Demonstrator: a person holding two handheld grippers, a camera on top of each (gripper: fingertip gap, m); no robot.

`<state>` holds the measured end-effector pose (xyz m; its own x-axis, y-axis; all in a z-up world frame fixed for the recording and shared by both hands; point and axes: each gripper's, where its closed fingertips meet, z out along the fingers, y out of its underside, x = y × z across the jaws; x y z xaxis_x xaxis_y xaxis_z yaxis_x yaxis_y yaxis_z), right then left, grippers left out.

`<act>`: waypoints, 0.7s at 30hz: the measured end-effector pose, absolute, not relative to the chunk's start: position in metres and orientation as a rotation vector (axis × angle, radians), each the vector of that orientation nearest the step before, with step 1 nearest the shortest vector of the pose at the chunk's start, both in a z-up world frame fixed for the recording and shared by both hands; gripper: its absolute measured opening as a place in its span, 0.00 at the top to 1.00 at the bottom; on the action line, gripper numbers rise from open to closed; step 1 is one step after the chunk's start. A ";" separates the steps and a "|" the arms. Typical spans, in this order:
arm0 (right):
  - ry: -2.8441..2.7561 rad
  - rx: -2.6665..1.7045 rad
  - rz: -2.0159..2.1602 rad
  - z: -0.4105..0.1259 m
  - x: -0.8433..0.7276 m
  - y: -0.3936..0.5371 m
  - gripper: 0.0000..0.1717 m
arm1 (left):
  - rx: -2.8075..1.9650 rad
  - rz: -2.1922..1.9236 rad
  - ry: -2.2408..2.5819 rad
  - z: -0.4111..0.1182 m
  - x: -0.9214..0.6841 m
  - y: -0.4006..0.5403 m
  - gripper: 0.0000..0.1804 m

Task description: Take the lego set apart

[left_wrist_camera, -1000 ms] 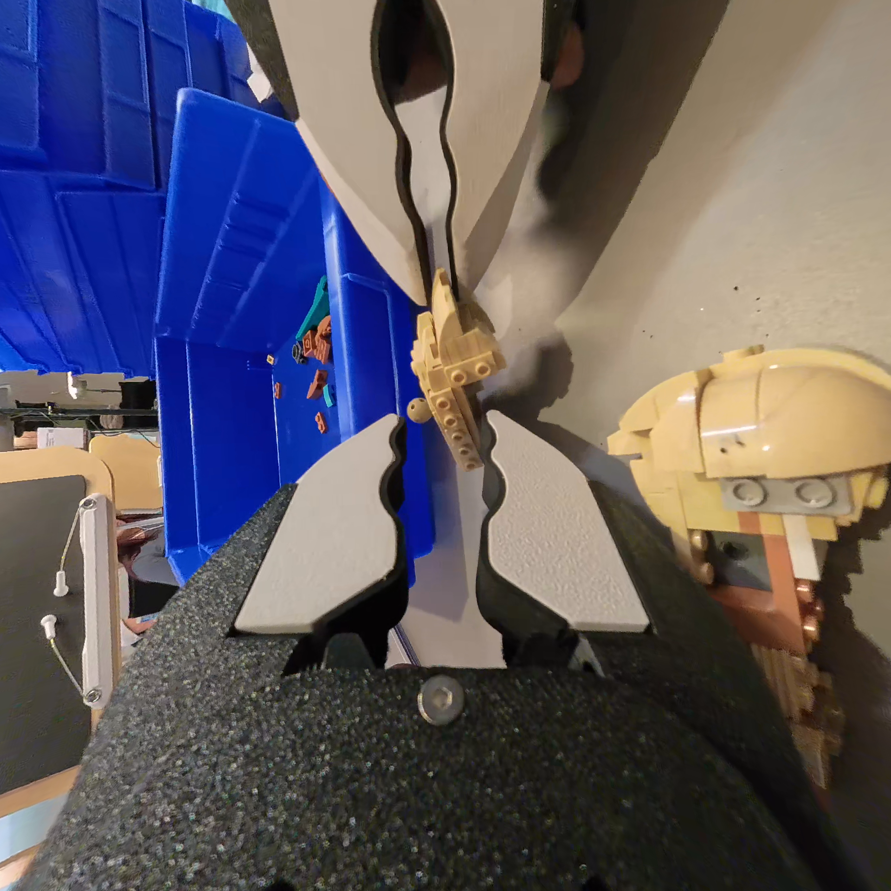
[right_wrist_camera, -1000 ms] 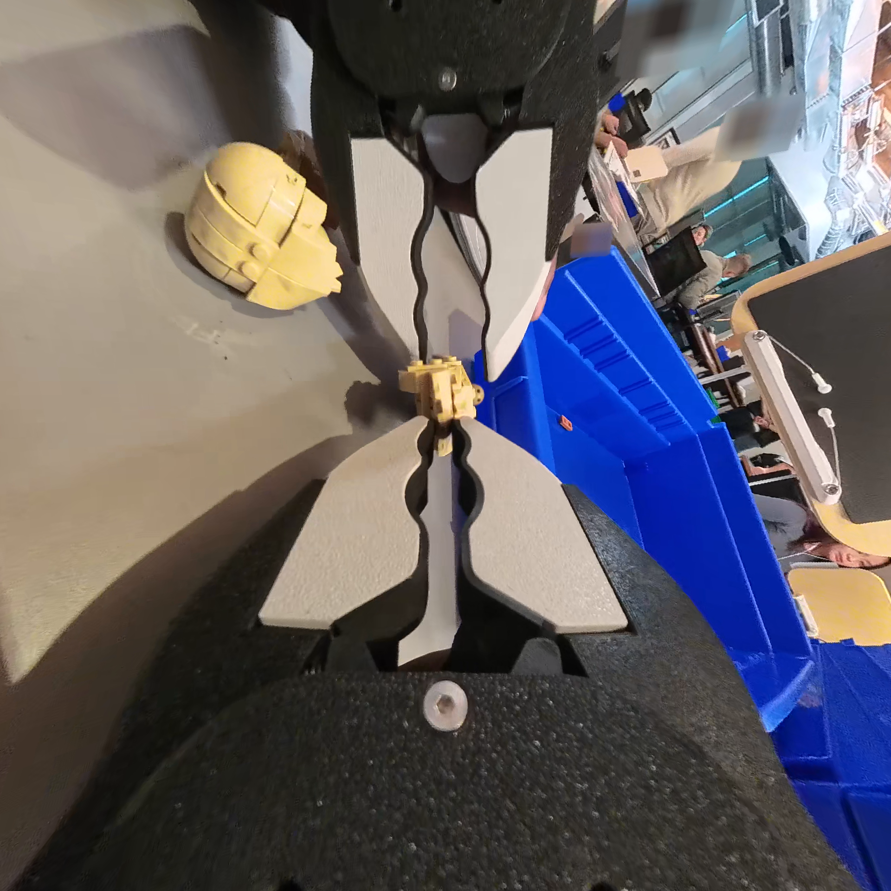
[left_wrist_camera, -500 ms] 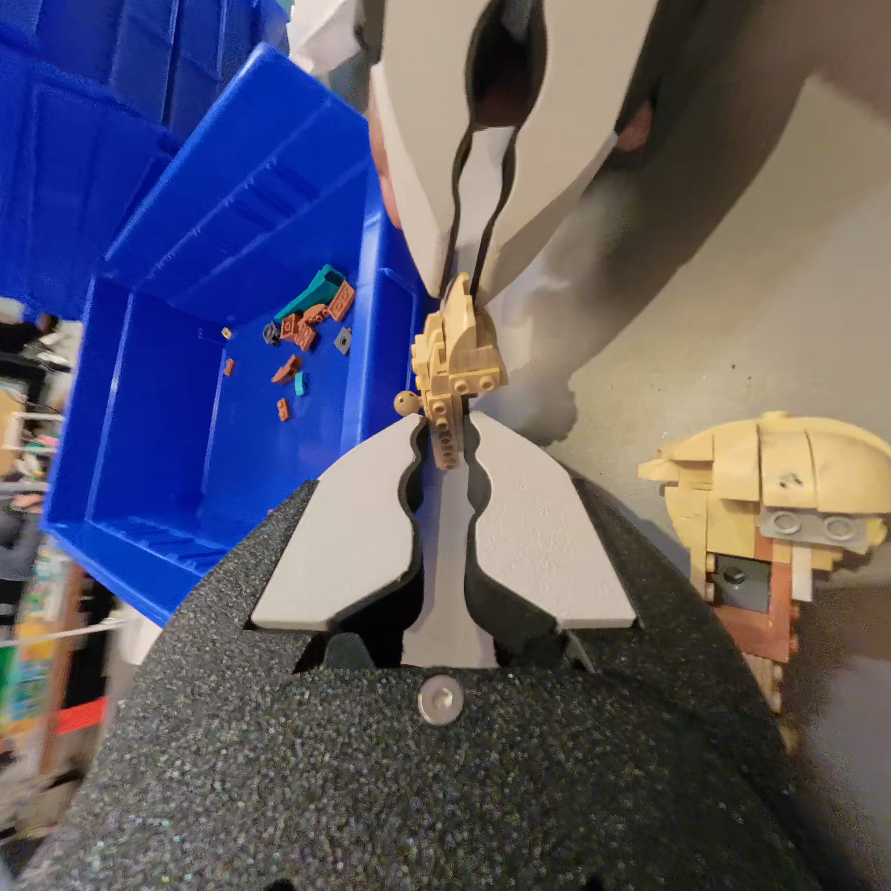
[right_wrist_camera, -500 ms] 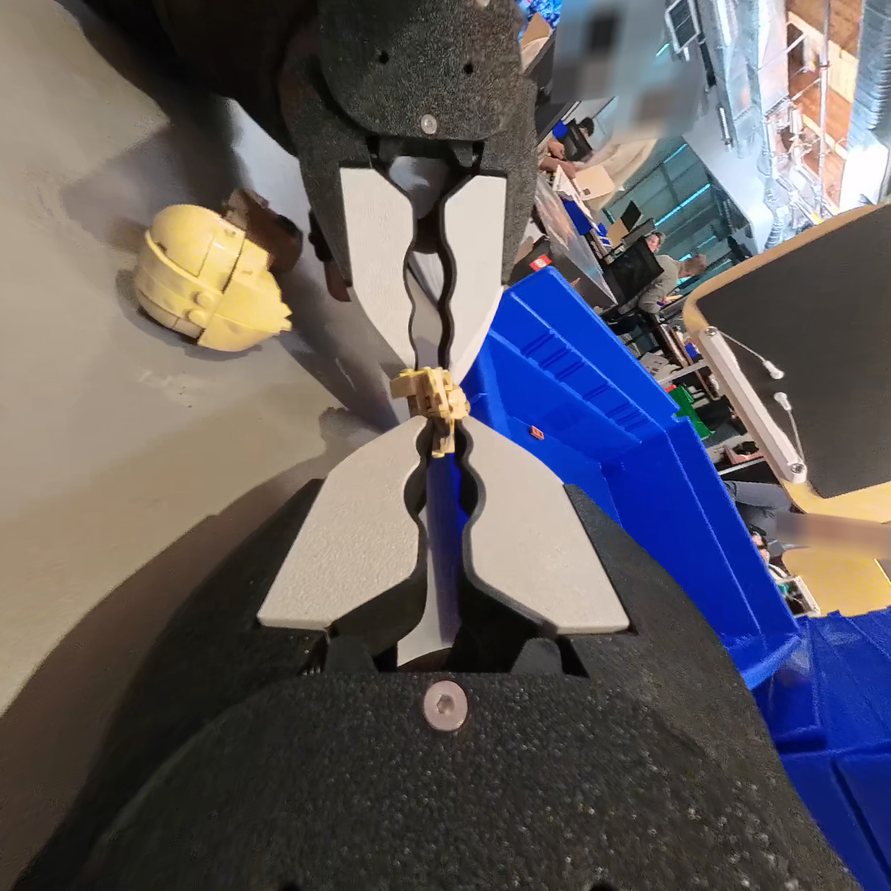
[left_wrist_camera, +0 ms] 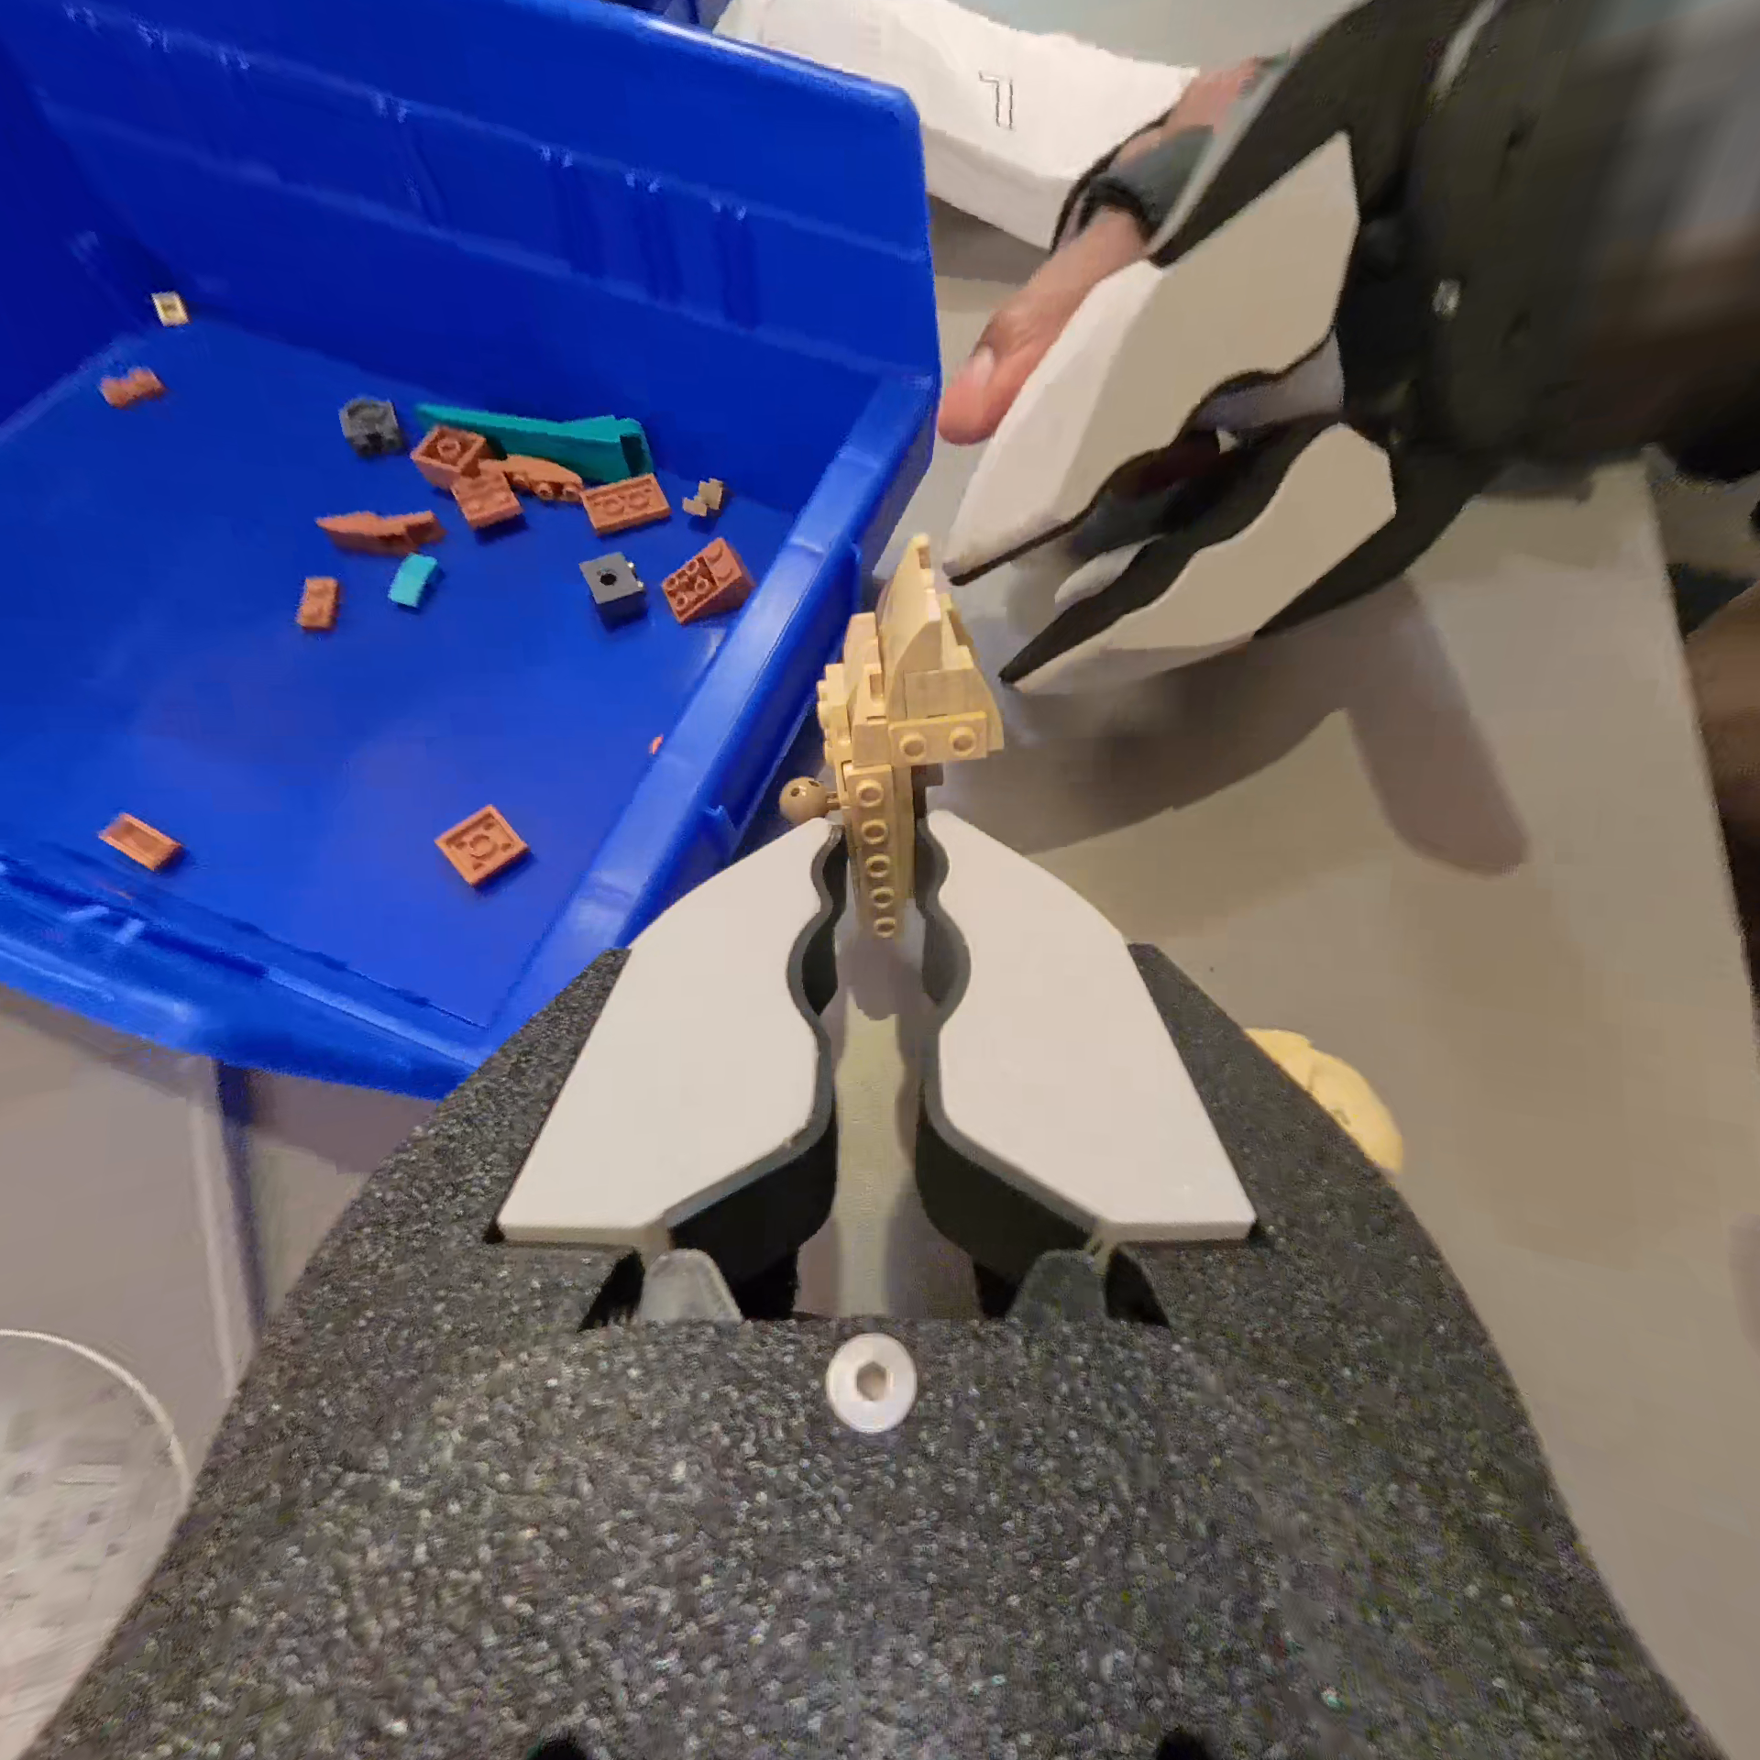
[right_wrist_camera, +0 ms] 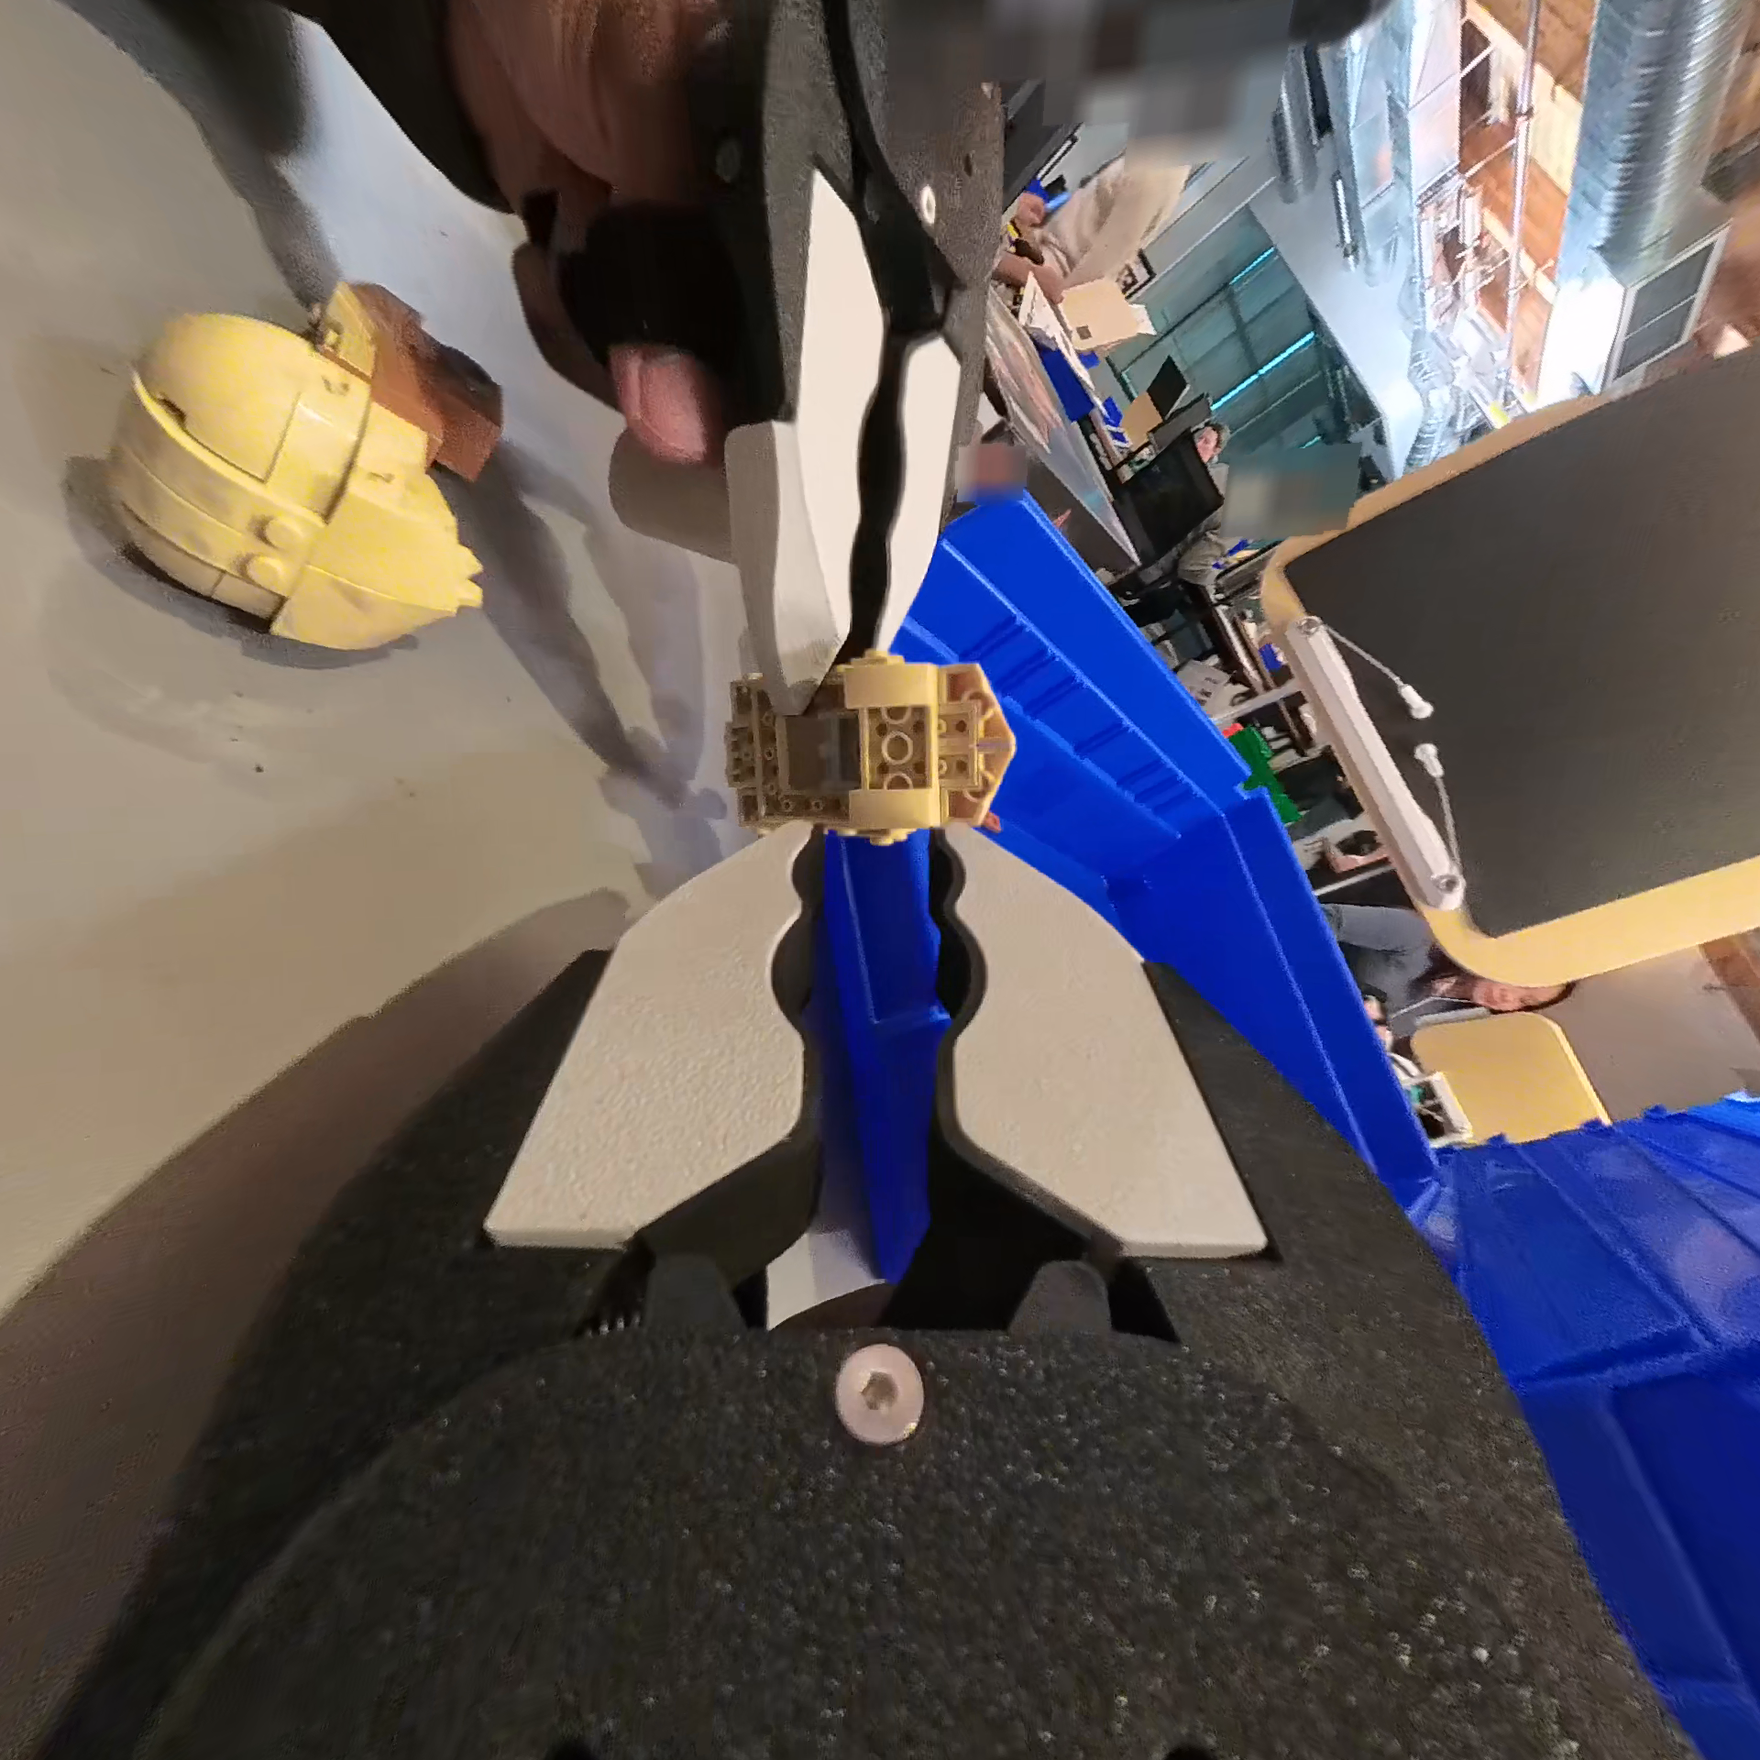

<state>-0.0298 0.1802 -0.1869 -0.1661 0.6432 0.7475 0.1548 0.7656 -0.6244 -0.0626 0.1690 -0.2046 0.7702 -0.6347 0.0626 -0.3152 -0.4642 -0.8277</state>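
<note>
One tan brick assembly (left_wrist_camera: 900,724) stands pinched in your left gripper (left_wrist_camera: 881,838), its narrow jaws pressing the studded strip; your right gripper (left_wrist_camera: 981,624) gapes empty at two o'clock; loosen, and it may drop toward the blue bin (left_wrist_camera: 857,457) at ten o'clock.

Your left gripper (left_wrist_camera: 878,881) shows pale grey fingers with black inner pads on a speckled black body, and the right gripper (left_wrist_camera: 981,624) has the same colours. The brick assembly (left_wrist_camera: 900,724) you hold is tan all over, with a darker tan ball at its side. The bin (left_wrist_camera: 857,476) is bright blue; the loose bricks (left_wrist_camera: 533,505) in it are mostly reddish brown, with some teal and dark grey. The table (left_wrist_camera: 1429,952) is plain grey. The larger model (right_wrist_camera: 276,505) is pale yellow with a brown part.
</note>
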 end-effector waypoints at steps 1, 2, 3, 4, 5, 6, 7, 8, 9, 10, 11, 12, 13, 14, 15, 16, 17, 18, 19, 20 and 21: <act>-1.707 -0.627 0.465 -0.186 -0.030 0.180 0.88 | -2.094 -0.490 0.675 -0.205 -0.062 0.169 0.93; -1.698 -0.626 0.443 -0.186 -0.031 0.181 0.88 | -2.110 -0.516 0.644 -0.206 -0.061 0.169 0.93; -1.690 -0.626 0.427 -0.186 -0.032 0.181 0.87 | -2.120 -0.546 0.617 -0.206 -0.060 0.169 0.93; -1.685 -0.629 0.415 -0.186 -0.032 0.181 0.87 | -2.129 -0.580 0.589 -0.207 -0.058 0.168 0.93; -1.679 -0.633 0.402 -0.186 -0.033 0.182 0.87 | -2.138 -0.611 0.562 -0.207 -0.056 0.168 0.93; -1.672 -0.634 0.385 -0.186 -0.034 0.182 0.86 | -2.147 -0.638 0.535 -0.208 -0.055 0.168 0.93; -1.671 -0.635 0.364 -0.187 -0.035 0.183 0.86 | -2.153 -0.664 0.512 -0.209 -0.054 0.168 0.93; -1.673 -0.640 0.337 -0.189 -0.035 0.185 0.87 | -2.156 -0.694 0.489 -0.209 -0.052 0.167 0.93; -1.674 -0.641 0.313 -0.190 -0.036 0.186 0.87 | -2.161 -0.720 0.468 -0.209 -0.051 0.167 0.93; -1.675 -0.641 0.295 -0.191 -0.036 0.187 0.88 | -2.167 -0.733 0.454 -0.210 -0.051 0.167 0.93; -1.678 -0.639 0.285 -0.193 -0.036 0.187 0.90 | -2.173 -0.734 0.448 -0.211 -0.052 0.167 0.93; -1.680 -0.639 0.286 -0.193 -0.036 0.187 0.90 | -2.176 -0.729 0.451 -0.211 -0.052 0.167 0.93; -1.683 -0.644 0.290 -0.194 -0.036 0.187 0.90 | -2.179 -0.716 0.461 -0.212 -0.051 0.167 0.93; -1.687 -0.649 0.297 -0.195 -0.036 0.188 0.90 | -2.183 -0.701 0.477 -0.212 -0.051 0.166 0.93; -1.691 -0.653 0.307 -0.195 -0.036 0.187 0.90 | -2.189 -0.687 0.499 -0.213 -0.050 0.165 0.93; -1.693 -0.657 0.316 -0.195 -0.036 0.187 0.91 | -2.196 -0.671 0.524 -0.214 -0.050 0.164 0.92; -1.692 -0.662 0.324 -0.195 -0.036 0.187 0.90 | -2.199 -0.654 0.548 -0.214 -0.049 0.163 0.92; -1.690 -0.666 0.330 -0.195 -0.036 0.187 0.91 | -2.202 -0.643 0.569 -0.214 -0.049 0.162 0.92; -1.687 -0.670 0.335 -0.194 -0.036 0.186 0.91 | -2.203 -0.637 0.586 -0.213 -0.049 0.161 0.91; -1.682 -0.675 0.340 -0.194 -0.037 0.186 0.91 | -2.202 -0.632 0.598 -0.212 -0.048 0.161 0.89; -1.677 -0.682 0.346 -0.193 -0.037 0.186 0.91 | -2.203 -0.625 0.601 -0.212 -0.048 0.161 0.87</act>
<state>-0.0371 0.1859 -0.1928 -0.0948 0.6079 0.7883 0.2466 0.7815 -0.5731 -0.0483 0.1607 -0.2119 0.7700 -0.5897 0.2437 -0.2206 -0.6044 -0.7655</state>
